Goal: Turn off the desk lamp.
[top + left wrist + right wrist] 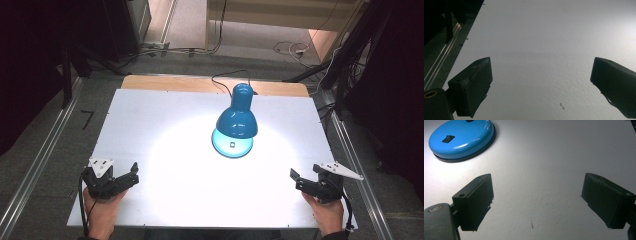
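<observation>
A blue desk lamp [236,120] stands lit near the middle of the white table [165,115], its shade bent down over its round base [231,145]. A black switch [448,138] sits on that base [461,137], which fills the upper left of the right gripper view. My left gripper [133,173] rests open at the table's front left, nothing between its jaws [539,75]. At the front right my right gripper [293,178] is open too, with only bare table between its jaws [536,187].
The lamp's black cable [225,77] runs off the table's far edge. Metal rails [40,160] flank the table on both sides. More cables [295,49] lie on the floor behind. A bright pool of light covers the table's middle.
</observation>
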`<act>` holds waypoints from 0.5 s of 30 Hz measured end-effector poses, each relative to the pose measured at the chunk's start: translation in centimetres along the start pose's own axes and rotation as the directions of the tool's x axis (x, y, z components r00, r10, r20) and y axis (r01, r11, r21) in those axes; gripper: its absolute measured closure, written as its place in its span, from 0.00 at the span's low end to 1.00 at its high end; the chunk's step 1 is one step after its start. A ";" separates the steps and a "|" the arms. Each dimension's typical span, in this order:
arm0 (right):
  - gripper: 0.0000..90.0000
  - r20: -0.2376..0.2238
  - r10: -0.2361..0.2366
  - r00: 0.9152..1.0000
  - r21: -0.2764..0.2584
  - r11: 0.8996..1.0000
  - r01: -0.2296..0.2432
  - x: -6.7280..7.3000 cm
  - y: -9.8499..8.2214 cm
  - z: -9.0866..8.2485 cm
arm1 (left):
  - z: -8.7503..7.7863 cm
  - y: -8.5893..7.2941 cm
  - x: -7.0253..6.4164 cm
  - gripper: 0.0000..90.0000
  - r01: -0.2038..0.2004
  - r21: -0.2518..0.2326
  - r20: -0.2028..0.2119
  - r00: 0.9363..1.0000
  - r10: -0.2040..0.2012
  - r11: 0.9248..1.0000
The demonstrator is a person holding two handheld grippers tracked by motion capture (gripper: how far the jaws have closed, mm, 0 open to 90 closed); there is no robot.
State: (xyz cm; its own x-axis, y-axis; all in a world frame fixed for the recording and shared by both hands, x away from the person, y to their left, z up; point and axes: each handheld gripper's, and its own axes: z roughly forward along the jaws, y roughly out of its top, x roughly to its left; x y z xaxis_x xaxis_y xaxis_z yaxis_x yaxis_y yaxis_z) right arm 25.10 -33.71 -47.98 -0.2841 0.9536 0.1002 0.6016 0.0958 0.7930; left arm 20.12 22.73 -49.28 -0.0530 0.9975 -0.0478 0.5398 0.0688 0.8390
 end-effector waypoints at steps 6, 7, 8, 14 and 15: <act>0.10 -0.001 0.004 1.000 -0.005 1.000 -0.005 0.1 0.2 0.1 | -0.1 0.0 -0.1 0.05 0.001 -0.005 0.000 1.000 -0.001 1.000; 0.10 -0.001 0.005 1.000 -0.007 1.000 -0.005 0.2 0.2 0.1 | -0.1 0.0 0.0 0.05 0.004 -0.005 0.000 1.000 -0.004 1.000; 0.10 -0.002 0.004 1.000 -0.009 1.000 -0.004 0.2 0.3 0.1 | -0.1 0.0 0.0 0.05 0.004 -0.005 0.000 1.000 -0.004 1.000; 0.10 -0.014 0.002 1.000 -0.013 1.000 -0.002 0.9 0.5 0.3 | -0.1 0.0 0.0 0.05 0.012 -0.006 0.004 1.000 -0.012 1.000; 0.10 -0.016 -0.004 1.000 -0.016 1.000 0.004 1.0 0.6 0.4 | -0.1 0.0 0.0 0.05 0.012 -0.005 0.005 1.000 -0.012 1.000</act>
State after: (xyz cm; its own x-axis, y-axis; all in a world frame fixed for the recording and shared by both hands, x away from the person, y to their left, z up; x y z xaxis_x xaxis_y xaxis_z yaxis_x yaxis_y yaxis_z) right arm 25.45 -32.56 -47.61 -0.2989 0.9483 0.1066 0.5881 0.0951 0.8032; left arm 20.08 22.73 -49.24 -0.0554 0.9967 -0.0601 0.5348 0.0805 0.8411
